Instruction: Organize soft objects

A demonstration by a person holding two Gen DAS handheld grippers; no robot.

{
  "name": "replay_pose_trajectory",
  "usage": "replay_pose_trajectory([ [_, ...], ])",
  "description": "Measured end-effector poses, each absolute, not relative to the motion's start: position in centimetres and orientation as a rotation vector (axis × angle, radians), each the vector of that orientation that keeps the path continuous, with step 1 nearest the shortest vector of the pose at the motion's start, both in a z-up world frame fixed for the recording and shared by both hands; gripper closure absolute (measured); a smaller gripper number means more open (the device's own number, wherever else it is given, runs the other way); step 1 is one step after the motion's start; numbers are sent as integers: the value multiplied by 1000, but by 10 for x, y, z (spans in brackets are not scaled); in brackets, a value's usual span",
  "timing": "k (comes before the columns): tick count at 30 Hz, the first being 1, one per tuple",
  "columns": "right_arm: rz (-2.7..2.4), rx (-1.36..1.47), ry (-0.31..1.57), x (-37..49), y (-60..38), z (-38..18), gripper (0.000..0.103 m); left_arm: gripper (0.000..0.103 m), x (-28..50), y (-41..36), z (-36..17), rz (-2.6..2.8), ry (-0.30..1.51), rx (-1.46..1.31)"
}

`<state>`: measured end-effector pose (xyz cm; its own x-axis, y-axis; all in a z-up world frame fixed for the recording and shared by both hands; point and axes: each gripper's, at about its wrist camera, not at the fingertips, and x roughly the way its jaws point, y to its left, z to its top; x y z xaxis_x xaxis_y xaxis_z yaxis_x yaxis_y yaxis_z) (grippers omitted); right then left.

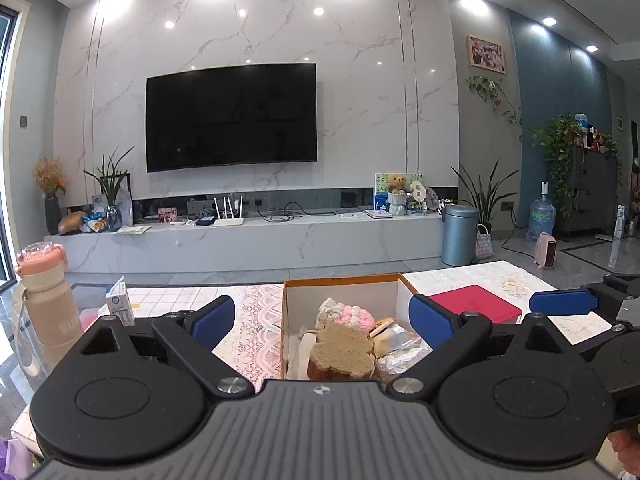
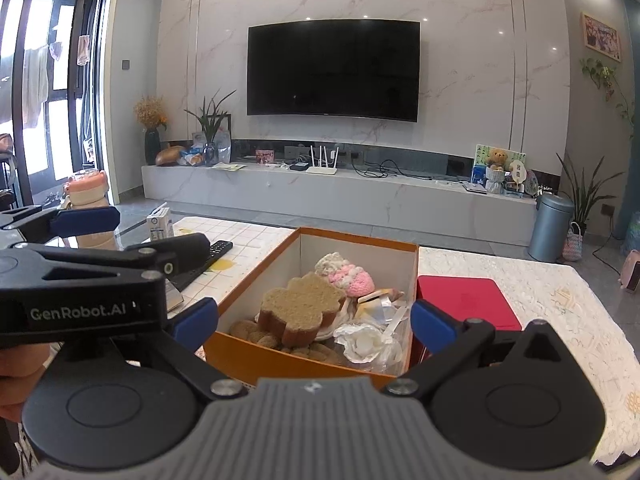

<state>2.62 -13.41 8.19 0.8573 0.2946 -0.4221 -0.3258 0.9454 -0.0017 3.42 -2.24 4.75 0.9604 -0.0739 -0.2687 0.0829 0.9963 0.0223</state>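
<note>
**Both grippers spread wide over the orange box**

Left gripper [image 1: 322,318] hangs just above the near end of the orange box [image 1: 340,280], and its two blue fingertips [image 1: 212,320] are spread far apart with nothing held between them; right gripper [image 2: 314,320] is at the near edge of the same orange box [image 2: 360,242], and its blue fingertips [image 2: 432,326] are spread far apart too, holding nothing; in the right wrist view the left gripper's black arm shows to the left of the box.

Inside the box sit the soft things; a tan flower-shaped sponge [image 2: 300,306] lies near the middle, leaning on more tan pieces near the front wall of the box; a pink and white knitted toy [image 2: 348,274] rests behind the sponge, toward the far wall of the box; crumpled white paper [image 2: 366,342] lies to the right of the sponge, in the near right corner of the box; in the left wrist view the same sponge [image 1: 344,354] and knitted toy [image 1: 348,314] show between the spread fingers.

A red flat case [image 2: 468,300] lies just to the right of the box, touching or almost touching its side; a black remote [image 2: 218,250] lies to the left of the box; a small milk carton [image 2: 160,224] stands farther left of the box, beyond the remote; a pink bottle [image 1: 46,304] stands well to the left of the box; all of it is on a table [image 2: 560,320] with a lace cloth.
</note>
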Motion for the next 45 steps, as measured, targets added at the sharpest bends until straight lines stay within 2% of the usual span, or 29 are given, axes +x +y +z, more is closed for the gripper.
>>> replay_pose_trajectory([
  [45, 346, -53, 460, 25, -131, 78, 3, 0, 28, -23, 45, -47, 283, 35],
])
